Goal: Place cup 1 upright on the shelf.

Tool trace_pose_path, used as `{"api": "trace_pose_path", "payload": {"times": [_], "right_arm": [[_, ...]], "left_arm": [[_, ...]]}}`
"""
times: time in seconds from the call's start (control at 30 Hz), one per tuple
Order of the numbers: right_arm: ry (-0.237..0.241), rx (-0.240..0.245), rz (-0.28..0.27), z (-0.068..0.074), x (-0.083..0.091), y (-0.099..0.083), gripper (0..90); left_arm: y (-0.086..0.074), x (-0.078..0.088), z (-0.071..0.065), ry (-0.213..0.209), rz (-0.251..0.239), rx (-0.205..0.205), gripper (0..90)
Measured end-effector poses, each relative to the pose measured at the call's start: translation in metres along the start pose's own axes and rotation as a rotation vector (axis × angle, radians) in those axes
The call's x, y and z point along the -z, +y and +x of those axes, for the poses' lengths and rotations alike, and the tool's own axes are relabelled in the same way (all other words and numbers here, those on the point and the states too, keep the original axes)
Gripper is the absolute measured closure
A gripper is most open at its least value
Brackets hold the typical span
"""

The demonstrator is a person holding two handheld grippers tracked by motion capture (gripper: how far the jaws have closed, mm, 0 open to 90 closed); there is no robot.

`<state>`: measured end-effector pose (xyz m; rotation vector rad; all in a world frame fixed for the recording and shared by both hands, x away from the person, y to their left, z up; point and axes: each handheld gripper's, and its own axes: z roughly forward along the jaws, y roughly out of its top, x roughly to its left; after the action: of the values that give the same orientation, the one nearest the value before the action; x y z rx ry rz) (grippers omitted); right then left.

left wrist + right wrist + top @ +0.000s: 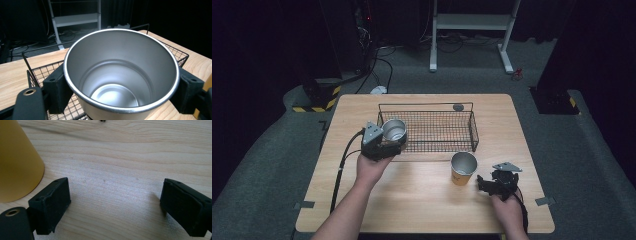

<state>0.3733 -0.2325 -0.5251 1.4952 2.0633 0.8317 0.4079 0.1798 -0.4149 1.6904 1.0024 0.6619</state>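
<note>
Item: steel cup [394, 130], plain metal, empty, mouth up. Held by the left gripper [382, 142], whose jaws pinched it from both sides just below the rim; the left gripper view showed one black pad [56, 91] pressed to each flank of the cup [121, 75]. Position: raised over the near left corner of the wire basket [472, 131], apparently so that it could be lowered inside. The side grip kept the mouth up and the base free to be set down.

Item: wire basket, black mesh, low walls, standing on the far half of the wooden table [422, 200]. A small dark round object [458, 107] sat at its far rim; its kind could not be told.

Item: yellow cup [462, 169], metal-lined, upright on the table just in front of the basket's near right corner, probably next to be picked up.

Item: right gripper [490, 185], resting low at the table just right of the yellow cup. Its jaws were spread wide with only bare wood between them; the yellow cup [17, 162] stood apart beside one pad [50, 205], not touched.
</note>
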Motion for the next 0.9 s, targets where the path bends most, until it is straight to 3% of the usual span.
{"api": "trace_pose_path", "payload": {"times": [0.53,0.9], "right_arm": [[0.0,-0.001,0.0,0.0,0.0,0.0,8.8],[0.0,0.001,0.0,0.0,0.0,0.0,8.8]], "left_arm": [[0.004,-0.016,0.003,0.004,0.025,0.023,18.8],[0.004,-0.034,0.013,0.021,0.07,0.067,18.8]]}}
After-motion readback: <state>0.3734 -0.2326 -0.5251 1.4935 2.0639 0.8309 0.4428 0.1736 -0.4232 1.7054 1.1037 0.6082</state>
